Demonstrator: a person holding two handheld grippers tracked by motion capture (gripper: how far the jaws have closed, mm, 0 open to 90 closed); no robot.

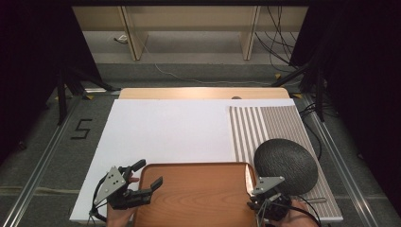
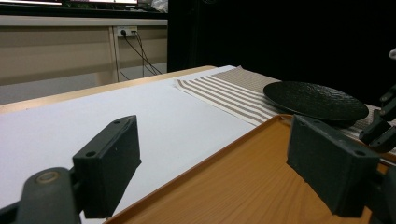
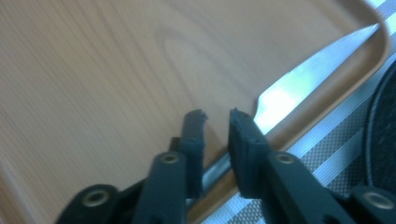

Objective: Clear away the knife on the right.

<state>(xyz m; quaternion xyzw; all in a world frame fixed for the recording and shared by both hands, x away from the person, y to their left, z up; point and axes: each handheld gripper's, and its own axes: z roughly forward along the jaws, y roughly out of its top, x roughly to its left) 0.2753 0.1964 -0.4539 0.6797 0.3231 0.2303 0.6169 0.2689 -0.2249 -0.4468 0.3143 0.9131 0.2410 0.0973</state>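
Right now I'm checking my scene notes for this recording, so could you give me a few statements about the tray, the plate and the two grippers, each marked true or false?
1. The knife lies along the wooden tray's right edge. True.
2. The black plate sits inside the tray. False: it rests on the striped mat, beside the tray.
3. The left gripper is open over the tray's left edge. True.
4. The right gripper is clamped on the plate. False: its jaws stand over the knife's handle end, with a narrow gap between them.
5. The mat lies left of the tray. False: right.
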